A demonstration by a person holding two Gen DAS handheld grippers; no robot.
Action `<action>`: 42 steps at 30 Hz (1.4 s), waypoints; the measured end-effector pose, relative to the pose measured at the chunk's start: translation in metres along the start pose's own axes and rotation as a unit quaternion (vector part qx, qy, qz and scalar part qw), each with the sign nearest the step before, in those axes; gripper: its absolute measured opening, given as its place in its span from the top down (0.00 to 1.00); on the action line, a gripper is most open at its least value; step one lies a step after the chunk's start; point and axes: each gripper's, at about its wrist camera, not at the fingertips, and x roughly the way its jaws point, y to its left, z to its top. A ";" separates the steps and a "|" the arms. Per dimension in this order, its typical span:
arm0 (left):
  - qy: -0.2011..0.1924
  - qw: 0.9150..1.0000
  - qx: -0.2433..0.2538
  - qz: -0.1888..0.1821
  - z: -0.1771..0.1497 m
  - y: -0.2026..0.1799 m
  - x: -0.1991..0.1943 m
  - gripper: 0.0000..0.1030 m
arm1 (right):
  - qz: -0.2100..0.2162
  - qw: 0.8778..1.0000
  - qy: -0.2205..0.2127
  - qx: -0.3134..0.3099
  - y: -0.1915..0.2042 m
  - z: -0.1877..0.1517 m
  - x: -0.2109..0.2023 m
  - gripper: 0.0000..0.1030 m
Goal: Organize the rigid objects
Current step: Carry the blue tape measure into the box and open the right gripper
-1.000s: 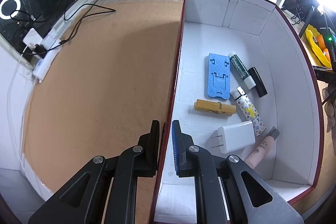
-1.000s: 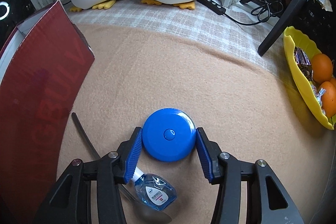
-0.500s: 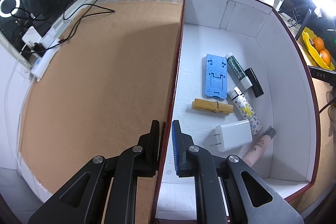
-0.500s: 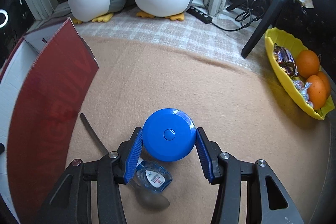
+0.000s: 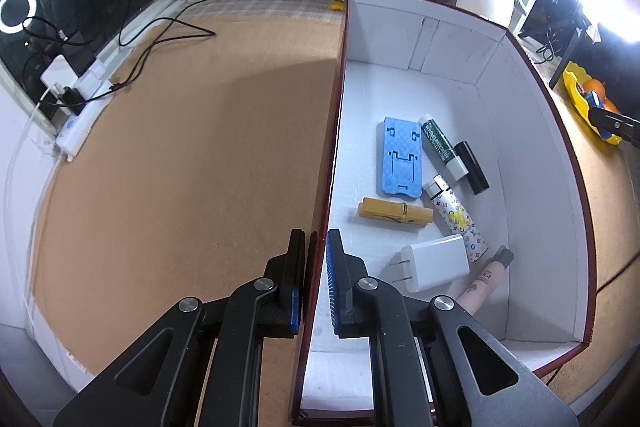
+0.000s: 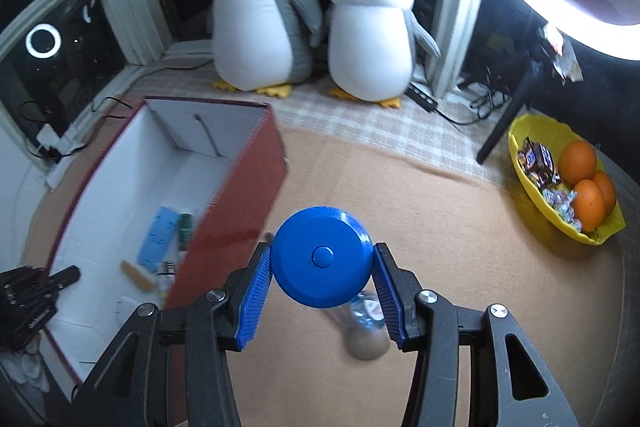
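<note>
My right gripper point(image 6: 322, 283) is shut on a round blue tape measure point(image 6: 322, 261) and holds it high above the tan cloth, right of the dark red box point(image 6: 236, 211). My left gripper point(image 5: 316, 279) is shut on the box's left wall point(image 5: 332, 147), one finger on each side. Inside the white box floor lie a blue phone stand point(image 5: 400, 157), a wooden clothespin point(image 5: 394, 213), a white charger plug point(image 5: 434, 263), a green tube point(image 5: 442, 147), a black stick point(image 5: 472, 167), a patterned tube point(image 5: 456, 217) and a pink tube point(image 5: 484, 283).
A small clear bottle point(image 6: 366, 311) and a spoon point(image 6: 366, 345) lie on the cloth under the right gripper. A yellow bowl point(image 6: 528, 195) of oranges and sweets sits at the right. Two plush penguins point(image 6: 260, 11) stand behind the box. Cables and a power strip point(image 5: 80, 123) lie at the left.
My right gripper has lifted the blue tape measure well off the cloth, and the box interior has come into its view. The left gripper still grips the box wall.
</note>
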 end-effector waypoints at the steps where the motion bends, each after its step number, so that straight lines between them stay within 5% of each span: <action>1: -0.003 1.000 0.001 -0.001 0.000 0.000 -0.001 0.92 | 0.004 1.000 -0.004 -0.006 0.008 0.000 -0.006 0.55; 19: -0.024 0.999 0.012 -0.022 -0.003 0.005 -0.009 0.95 | 0.056 0.996 -0.003 -0.067 0.109 -0.023 -0.027 0.55; 42: -0.031 0.999 0.019 -0.026 -0.004 0.006 -0.009 0.95 | 0.056 0.994 0.032 -0.088 0.147 -0.036 0.005 0.55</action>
